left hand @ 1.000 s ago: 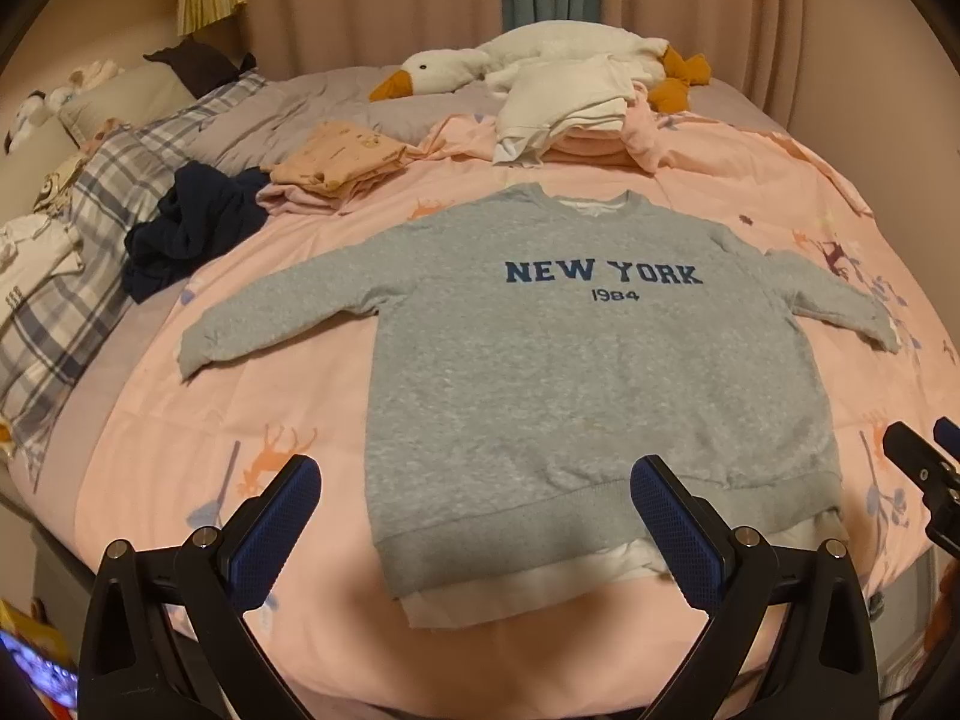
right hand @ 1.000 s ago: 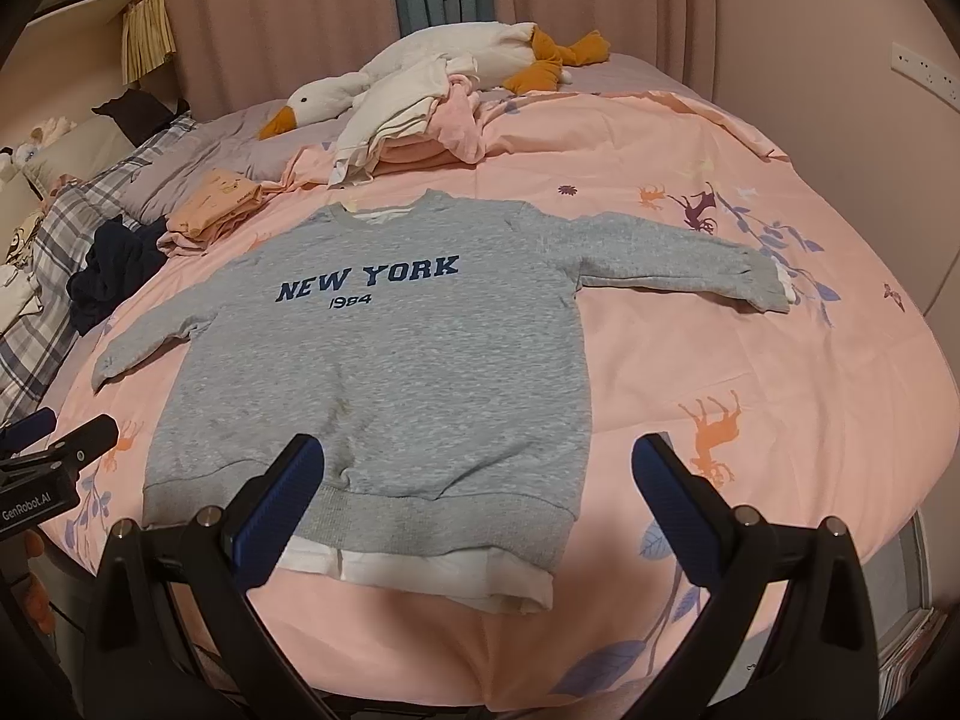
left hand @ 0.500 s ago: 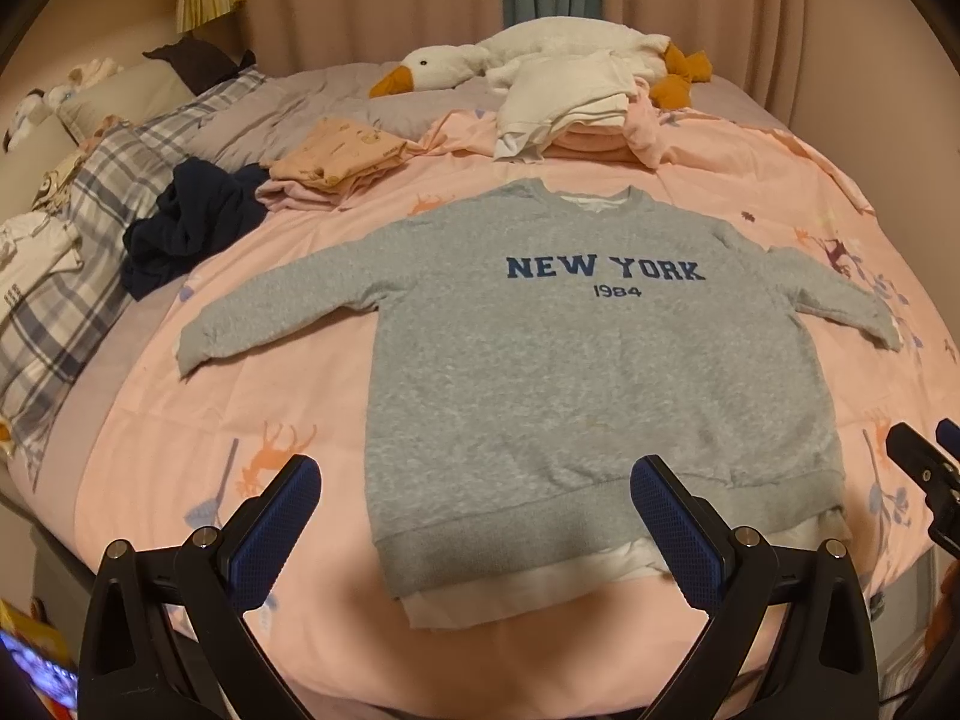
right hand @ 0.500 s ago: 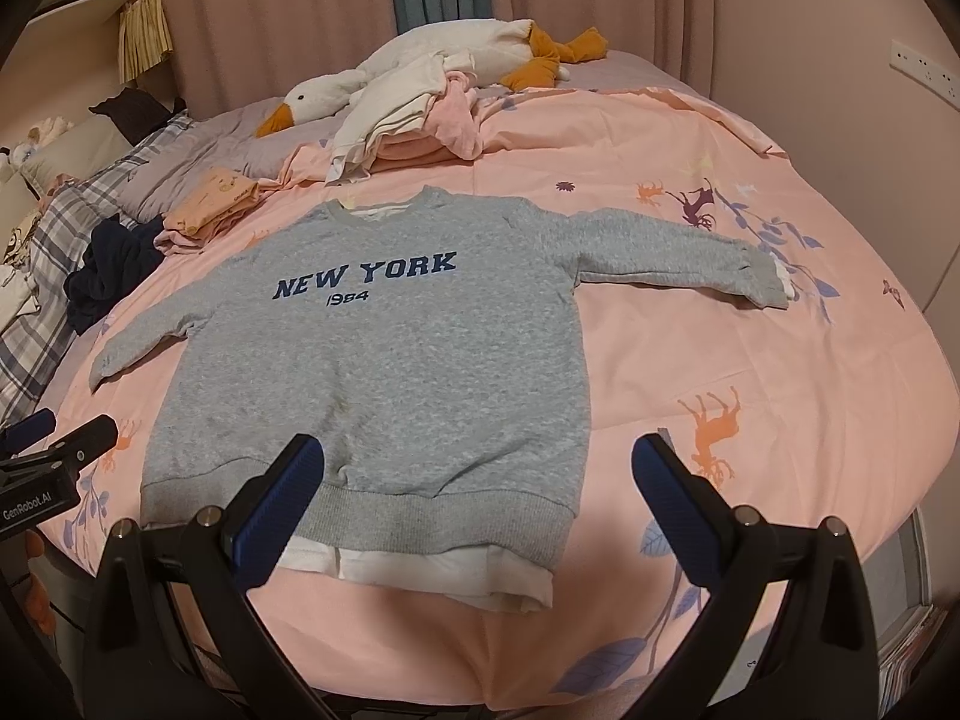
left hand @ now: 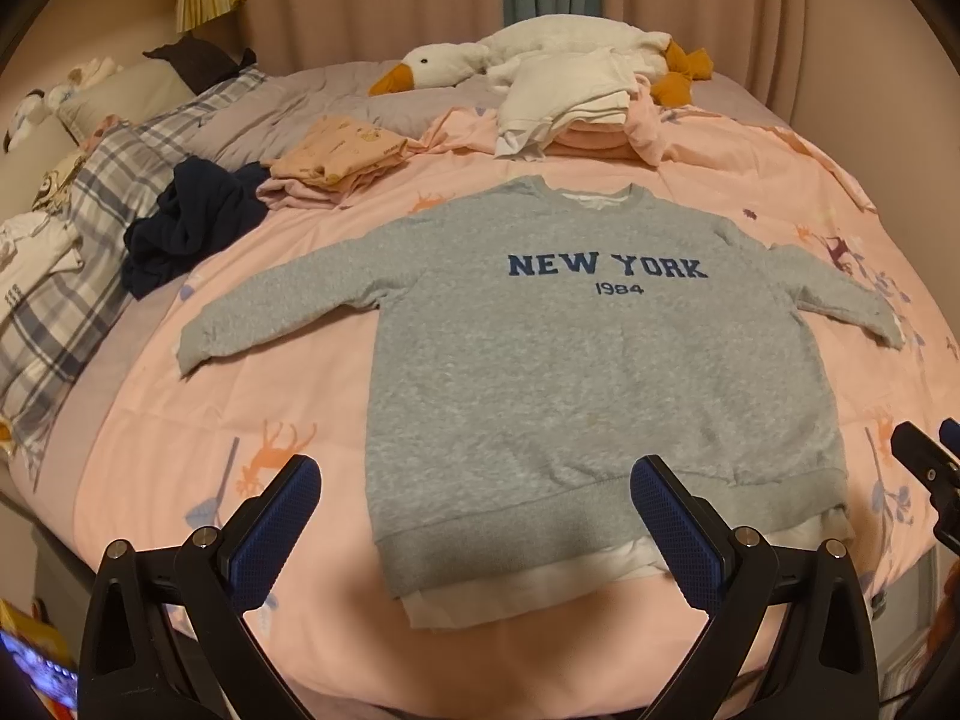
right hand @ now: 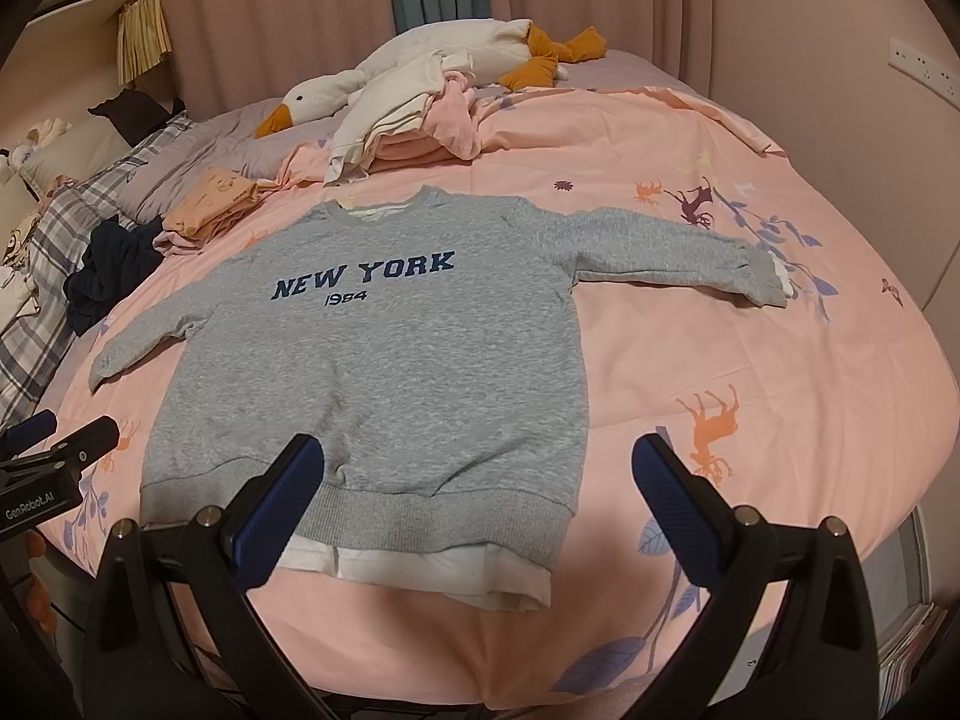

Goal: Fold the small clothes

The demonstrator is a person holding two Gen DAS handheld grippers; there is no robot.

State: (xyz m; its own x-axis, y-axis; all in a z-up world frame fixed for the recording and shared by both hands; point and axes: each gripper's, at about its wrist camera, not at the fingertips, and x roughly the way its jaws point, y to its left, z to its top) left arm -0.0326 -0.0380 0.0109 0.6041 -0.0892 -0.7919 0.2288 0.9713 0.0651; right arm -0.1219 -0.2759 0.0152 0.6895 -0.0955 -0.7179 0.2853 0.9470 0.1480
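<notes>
You are working over a bed carrying a pink printed duvet. Pinkish curtains are hanging behind it; a wall socket is showing right. Warm, dim lighting.

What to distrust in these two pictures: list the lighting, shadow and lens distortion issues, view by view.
Left wrist view: warm dim light; fisheye bows the bed edge and darkens the corners; soft shadow under the open left gripper across the sweatshirt hem. Right wrist view: same bowing; the sweatshirt lettering stays sharp; open right gripper fingers loom large; the wall socket curves near the rim.
</notes>
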